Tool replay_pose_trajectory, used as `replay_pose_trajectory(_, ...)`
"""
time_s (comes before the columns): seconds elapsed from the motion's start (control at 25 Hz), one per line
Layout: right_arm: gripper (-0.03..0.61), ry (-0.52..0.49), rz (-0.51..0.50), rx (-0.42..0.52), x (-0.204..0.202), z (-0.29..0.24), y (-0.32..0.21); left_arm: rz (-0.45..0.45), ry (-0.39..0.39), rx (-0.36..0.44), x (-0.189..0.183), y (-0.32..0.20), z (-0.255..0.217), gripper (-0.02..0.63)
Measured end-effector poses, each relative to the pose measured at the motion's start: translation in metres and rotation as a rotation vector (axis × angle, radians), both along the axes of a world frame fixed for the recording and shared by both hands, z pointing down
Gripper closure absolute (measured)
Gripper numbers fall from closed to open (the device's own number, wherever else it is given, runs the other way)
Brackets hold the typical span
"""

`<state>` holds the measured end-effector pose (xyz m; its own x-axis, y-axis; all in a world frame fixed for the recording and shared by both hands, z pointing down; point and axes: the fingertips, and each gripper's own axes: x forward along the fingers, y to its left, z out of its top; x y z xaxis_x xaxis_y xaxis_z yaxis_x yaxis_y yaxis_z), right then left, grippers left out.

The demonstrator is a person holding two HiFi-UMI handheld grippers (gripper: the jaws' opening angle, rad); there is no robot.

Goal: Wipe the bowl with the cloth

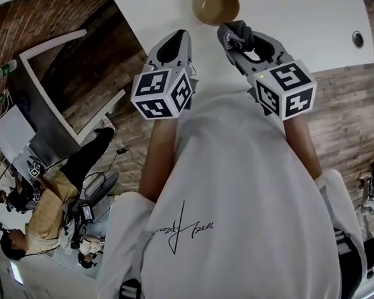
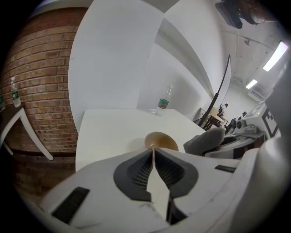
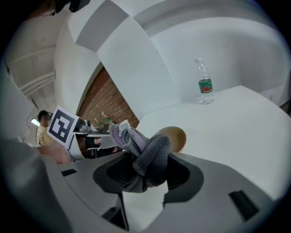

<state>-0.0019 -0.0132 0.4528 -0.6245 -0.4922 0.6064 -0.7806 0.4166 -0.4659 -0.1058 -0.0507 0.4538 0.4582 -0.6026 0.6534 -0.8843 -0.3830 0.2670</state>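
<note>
Step in hand, as we judge it: approach. Wiping has not begun, since the cloth is not yet in contact with the bowl.

Task items:
- The round, tan-brown, glossy bowl (image 1: 216,4) stands upright on the white desk (image 1: 293,17), just ahead of both tools. We see nothing in it.
- The crumpled grey fleece cloth with lilac folds and a small sewn label (image 3: 152,150) is bunched into a knot-like wad. It protrudes beyond the jaw tips.

Tool states:
- The right hand-held gripper (image 3: 146,175) is clamped on the cloth, which fills the space between its pads. In the head view the wad sits just beside the bowl's near rim and apart from it.
- The left hand-held gripper (image 2: 153,152) is closed down to a thin slit at the tips. We find nothing between its jaws. It points at the bowl from the near left.

Next move, as we judge it: we bring the wad over the rim and press it into the bowl's inner wall. We would also set the left tool against the bowl, because a light bowl on a smooth desk may slide under the wiping force.
</note>
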Motion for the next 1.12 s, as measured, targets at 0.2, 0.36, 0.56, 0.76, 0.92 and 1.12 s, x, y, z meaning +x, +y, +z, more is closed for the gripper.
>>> replay_pose_trajectory(0.2,0.397,0.0,-0.018,-0.021,-0.005,0.006,-0.006,-0.019,0.001,-0.017,0.002,-0.016,0.01,0.591)
replay_pose_trajectory(0.36,0.397,-0.008,-0.017,-0.056,-0.011,0.02,-0.015,-0.072,-0.024,-0.018,-0.005,-0.031,0.018,0.581)
replay_pose_trajectory(0.56,0.397,-0.006,-0.04,-0.071,-0.013,0.027,-0.014,-0.056,-0.012,-0.039,0.003,-0.036,0.029,0.58)
replay_pose_trajectory(0.76,0.397,-0.001,-0.062,-0.089,-0.011,0.032,-0.01,-0.038,-0.008,-0.055,0.014,-0.042,0.038,0.563)
replay_pose_trajectory(0.92,0.397,-0.004,-0.068,-0.103,-0.01,0.032,-0.011,-0.025,0.001,-0.067,0.021,-0.05,0.044,0.541)
replay_pose_trajectory(1.12,0.397,-0.015,-0.067,-0.116,-0.01,0.033,-0.014,-0.004,0.0,-0.077,0.027,-0.059,0.051,0.54)
